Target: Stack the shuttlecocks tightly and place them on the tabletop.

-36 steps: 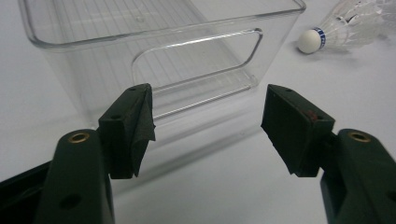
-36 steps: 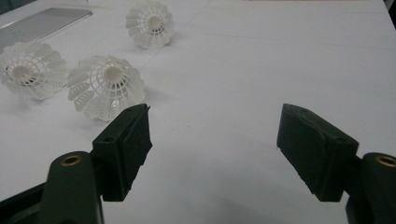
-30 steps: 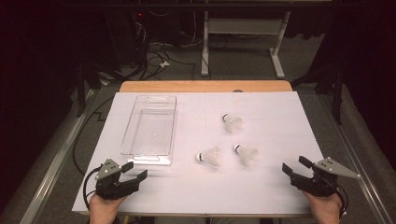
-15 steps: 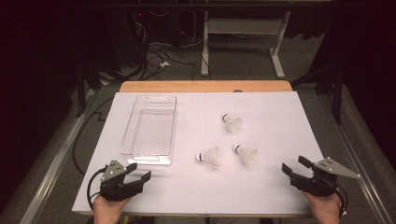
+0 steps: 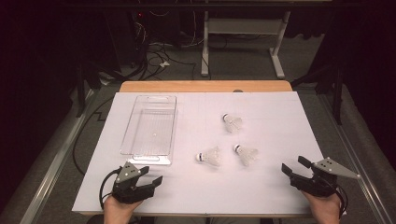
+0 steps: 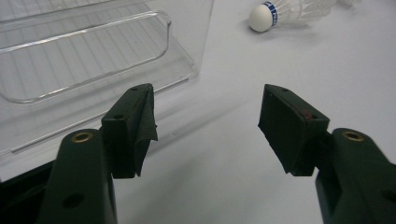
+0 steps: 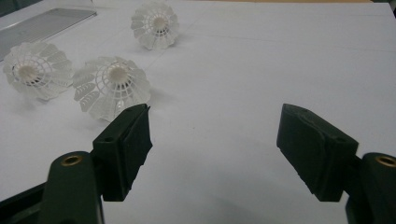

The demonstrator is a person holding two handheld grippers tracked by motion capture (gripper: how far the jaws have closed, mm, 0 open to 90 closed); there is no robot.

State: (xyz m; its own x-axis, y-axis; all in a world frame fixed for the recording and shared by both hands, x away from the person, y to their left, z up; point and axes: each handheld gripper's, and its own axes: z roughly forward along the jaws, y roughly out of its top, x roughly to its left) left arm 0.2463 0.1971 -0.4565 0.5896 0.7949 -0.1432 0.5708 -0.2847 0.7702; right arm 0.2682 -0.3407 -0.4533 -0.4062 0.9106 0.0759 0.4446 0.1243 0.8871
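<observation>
Shifted rightward along the near tabletop edge, the left gripper has wide, empty fingers; the right gripper, unmoved, gapes empty near three white plastic shuttlecocks.

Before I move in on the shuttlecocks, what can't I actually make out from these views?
- Left gripper view: the nearest shuttlecock has its skirt cut off by the top edge.
- Right gripper view: the clear tray is cropped by the left edge.
- High view: the blue print on the cork bands is too small to read.
</observation>
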